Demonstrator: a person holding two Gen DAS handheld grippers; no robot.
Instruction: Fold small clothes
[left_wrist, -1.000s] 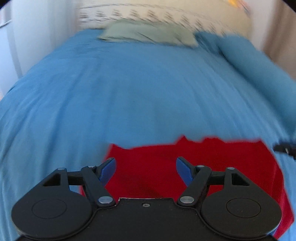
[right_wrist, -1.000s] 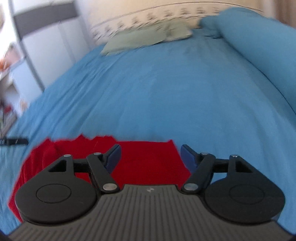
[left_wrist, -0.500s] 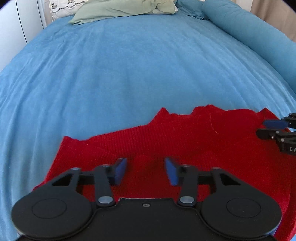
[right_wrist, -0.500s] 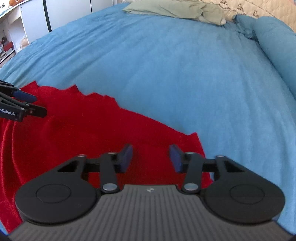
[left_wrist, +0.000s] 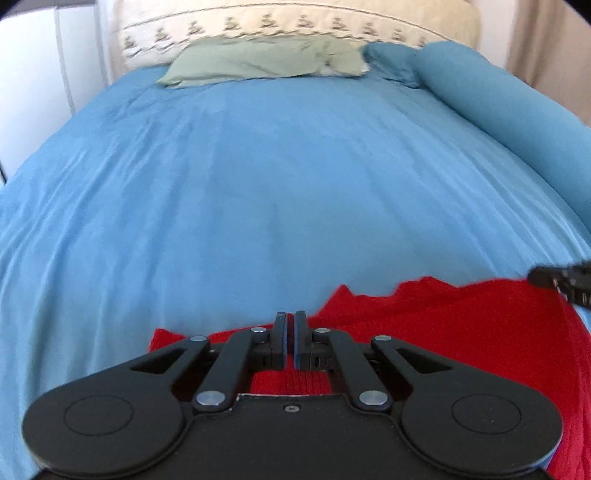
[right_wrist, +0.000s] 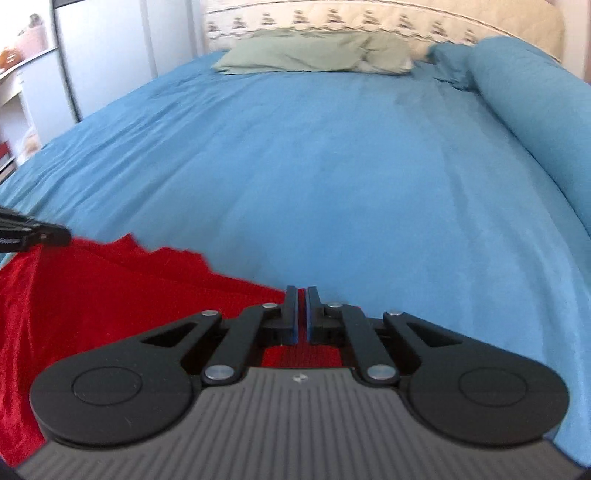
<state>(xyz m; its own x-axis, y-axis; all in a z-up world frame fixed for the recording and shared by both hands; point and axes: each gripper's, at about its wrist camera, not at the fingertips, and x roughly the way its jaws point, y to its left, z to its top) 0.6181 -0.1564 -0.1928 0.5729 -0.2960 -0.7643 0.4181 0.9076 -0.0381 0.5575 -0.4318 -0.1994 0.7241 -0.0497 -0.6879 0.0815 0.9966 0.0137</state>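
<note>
On the blue bedspread (left_wrist: 295, 177), at the lower edge of both wrist views, lies the red knitted garment (left_wrist: 461, 332). Low in the left view, the left gripper (left_wrist: 290, 321) is clamped on the garment's far edge; in the right view, the right gripper (right_wrist: 301, 295) pinches its right corner, fabric showing between the pads.
</note>
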